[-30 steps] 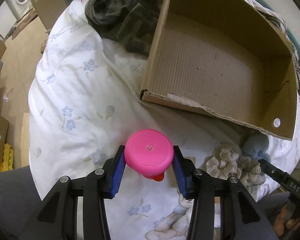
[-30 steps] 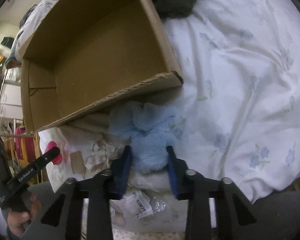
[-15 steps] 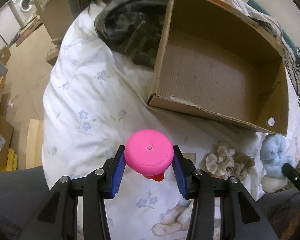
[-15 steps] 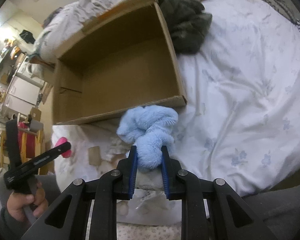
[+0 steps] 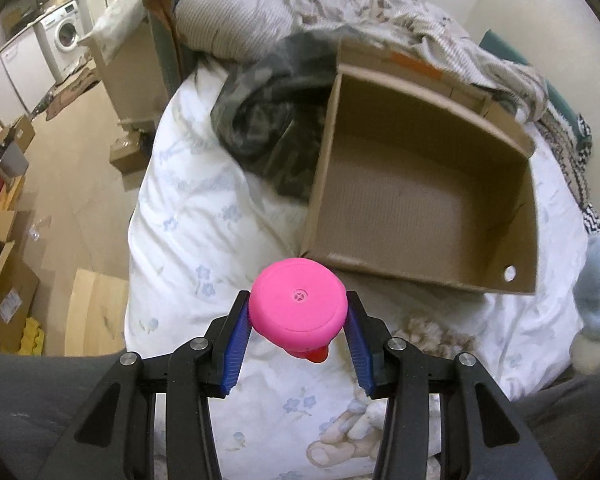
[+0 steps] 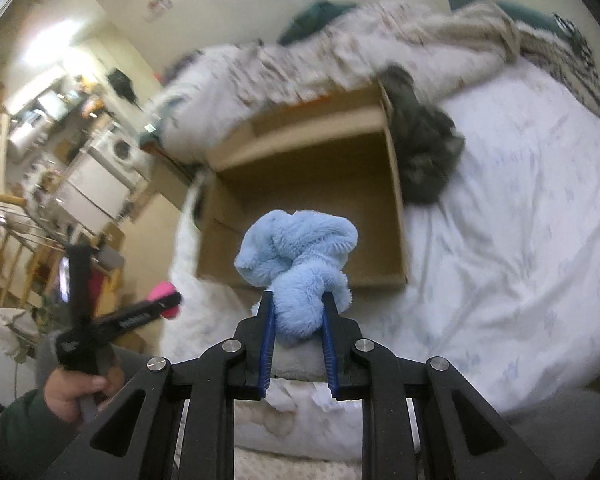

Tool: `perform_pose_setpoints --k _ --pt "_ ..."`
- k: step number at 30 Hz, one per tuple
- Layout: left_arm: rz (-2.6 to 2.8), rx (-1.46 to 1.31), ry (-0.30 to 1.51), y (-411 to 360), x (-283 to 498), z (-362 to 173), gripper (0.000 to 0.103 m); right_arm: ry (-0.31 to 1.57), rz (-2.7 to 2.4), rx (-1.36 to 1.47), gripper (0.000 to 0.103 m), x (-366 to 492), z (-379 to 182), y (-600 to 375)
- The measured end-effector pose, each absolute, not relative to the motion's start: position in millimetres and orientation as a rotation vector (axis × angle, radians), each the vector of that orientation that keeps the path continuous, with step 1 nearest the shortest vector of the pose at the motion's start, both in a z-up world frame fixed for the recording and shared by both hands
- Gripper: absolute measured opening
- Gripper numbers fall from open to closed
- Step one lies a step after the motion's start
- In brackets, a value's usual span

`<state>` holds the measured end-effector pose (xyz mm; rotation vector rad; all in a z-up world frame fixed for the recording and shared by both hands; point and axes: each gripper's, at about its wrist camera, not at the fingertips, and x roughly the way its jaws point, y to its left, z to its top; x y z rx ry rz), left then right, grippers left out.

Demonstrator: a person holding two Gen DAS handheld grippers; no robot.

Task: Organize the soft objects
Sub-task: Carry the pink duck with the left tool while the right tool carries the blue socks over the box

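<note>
The right hand-held gripper (image 6: 297, 312) squeezes the blue fluffy toy (image 6: 298, 258). The open box (image 6: 312, 200) lies straight ahead, just past it. The left hand-held gripper (image 5: 298, 318), squeezing the pink toy (image 5: 298, 310), sits by the box's near corner.

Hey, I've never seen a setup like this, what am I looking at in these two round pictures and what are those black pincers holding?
No robot here: a person holds a hand-operated claw in each hand, and each carries a fisheye camera looking along its fingers. The left picture is from the left claw, shut on a pink round toy. The right picture is from the right claw, shut on a fluffy blue plush. Both hover over a bed with a white flowered duvet. On it sit an open cardboard box with nothing visible inside, dark crumpled clothing beside it, and a beige fluffy item near the box's front.
</note>
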<state>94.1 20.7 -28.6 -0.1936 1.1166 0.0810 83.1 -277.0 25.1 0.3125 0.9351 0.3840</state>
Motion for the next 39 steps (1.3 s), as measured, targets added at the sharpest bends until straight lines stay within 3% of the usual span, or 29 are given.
perform_pose_setpoints --k 8,18,39 --pt "0.041 -0.143 1.035 9 106 10 0.041 0.859 0.390 0.328 0.023 105 51 -281" --pt "0.023 -0.098 0.977 5 145 31 0.041 0.851 0.407 0.337 0.023 142 44 -266" --pt "-0.054 -0.074 0.969 -19 203 -24 0.041 0.942 0.358 0.396 0.023 200 -31 -262"
